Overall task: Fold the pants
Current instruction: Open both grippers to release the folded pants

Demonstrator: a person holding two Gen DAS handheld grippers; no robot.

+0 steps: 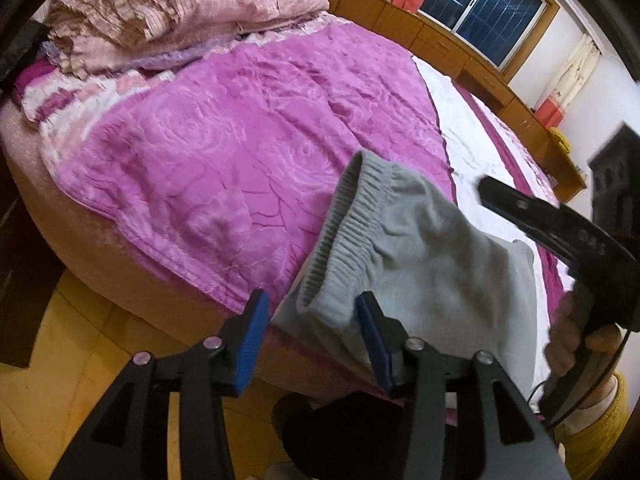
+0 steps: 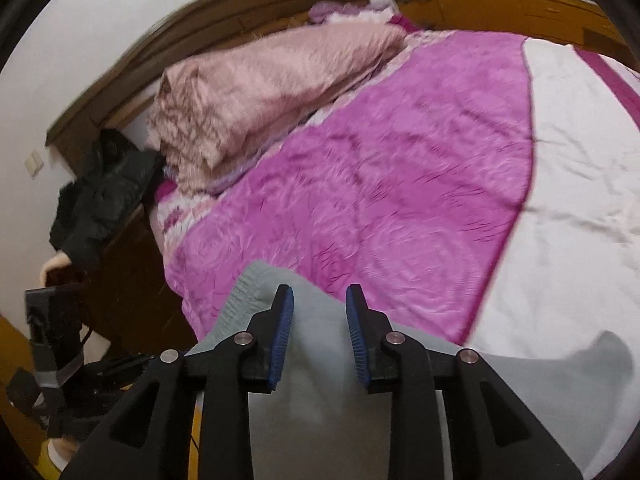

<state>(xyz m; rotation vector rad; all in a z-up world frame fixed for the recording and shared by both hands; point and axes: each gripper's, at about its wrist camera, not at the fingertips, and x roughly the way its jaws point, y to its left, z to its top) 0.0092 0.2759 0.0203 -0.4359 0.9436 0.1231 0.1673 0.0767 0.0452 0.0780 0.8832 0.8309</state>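
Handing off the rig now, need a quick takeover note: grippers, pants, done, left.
Left gripper: open, pads apart, corner of the waistband between them, not pinched.
Right gripper: open, over the cloth, gripping nothing.
Grey pants: lying at the near edge of the bed, waistband on the pink blanket, cloth bunched.
Done: pants set down.
Left: smooth out and fold.

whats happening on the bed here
A person with a two-finger gripper in each hand is folding grey pants at the near edge of a bed, on its magenta bedspread. The left gripper is open beside the ribbed waistband; the right gripper is open above the fabric. Neither grips the pants.
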